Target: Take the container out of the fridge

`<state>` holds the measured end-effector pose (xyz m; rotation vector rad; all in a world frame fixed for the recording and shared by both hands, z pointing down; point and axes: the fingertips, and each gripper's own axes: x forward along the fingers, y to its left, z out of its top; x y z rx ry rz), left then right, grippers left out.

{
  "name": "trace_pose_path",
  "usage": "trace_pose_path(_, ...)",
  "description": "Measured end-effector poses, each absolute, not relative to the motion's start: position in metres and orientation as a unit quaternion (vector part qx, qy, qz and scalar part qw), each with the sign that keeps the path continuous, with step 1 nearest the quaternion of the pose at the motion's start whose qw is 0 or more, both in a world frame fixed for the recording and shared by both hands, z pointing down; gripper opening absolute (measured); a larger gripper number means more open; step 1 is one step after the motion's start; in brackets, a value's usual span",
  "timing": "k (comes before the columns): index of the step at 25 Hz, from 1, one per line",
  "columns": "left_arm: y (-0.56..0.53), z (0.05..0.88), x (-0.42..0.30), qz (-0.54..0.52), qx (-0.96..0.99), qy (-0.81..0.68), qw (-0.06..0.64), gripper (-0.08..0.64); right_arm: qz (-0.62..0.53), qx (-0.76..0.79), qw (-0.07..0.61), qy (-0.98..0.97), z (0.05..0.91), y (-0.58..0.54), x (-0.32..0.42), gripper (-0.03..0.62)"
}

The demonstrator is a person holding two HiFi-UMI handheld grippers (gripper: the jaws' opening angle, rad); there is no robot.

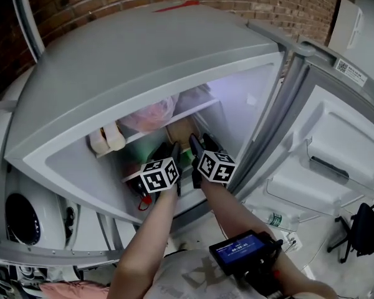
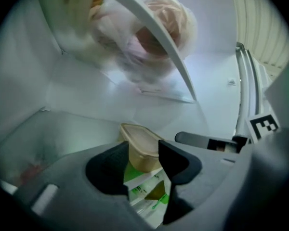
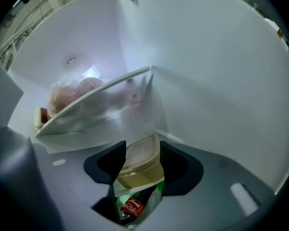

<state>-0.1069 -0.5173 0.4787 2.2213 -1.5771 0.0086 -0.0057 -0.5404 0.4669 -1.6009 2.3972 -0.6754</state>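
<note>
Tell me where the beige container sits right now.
The beige container sits mid-frame inside the fridge, below the shelf carrying the pink bag. Both gripper views frame it just beyond their open jaws, above green packaging.

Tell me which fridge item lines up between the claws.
The beige lidded plastic tub under the shelf; the pink bagged bundle lies on that shelf.

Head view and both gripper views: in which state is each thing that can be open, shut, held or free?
Fridge door, open.
Lidded container, lid on, in the fridge, not gripped.
Left gripper, open.
Right gripper, open.
</note>
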Motion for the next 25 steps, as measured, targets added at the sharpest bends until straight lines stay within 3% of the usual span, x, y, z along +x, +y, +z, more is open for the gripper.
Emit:
trace_pose_path(7, -0.543, 0.484, -0.097, 0.012, 0.791, -0.551, 0.266, 0.252, -0.282, -0.540, 0.079, 0.789, 0.484, -0.567, -0.006, 0.291)
trace_pose_path(12, -0.545, 0.495, -0.087, 0.013, 0.781, -0.529, 0.333, 0.262, -0.328, -0.513, 0.078, 0.789, 0.496, -0.573, -0.012, 0.291)
trace_pose_path(14, -0.543, 0.499, -0.083, 0.010, 0.777, -0.523, 0.350, 0.259, -0.343, -0.499, 0.081, 0.792, 0.500, -0.572, -0.016, 0.251)
trace_pose_path(25, -0.505, 0.499, -0.094, 0.011, 0.776, -0.545, 0.319, 0.221, -0.345, -0.459, 0.064, 0.816, 0.502, -0.532, -0.025, 0.209)
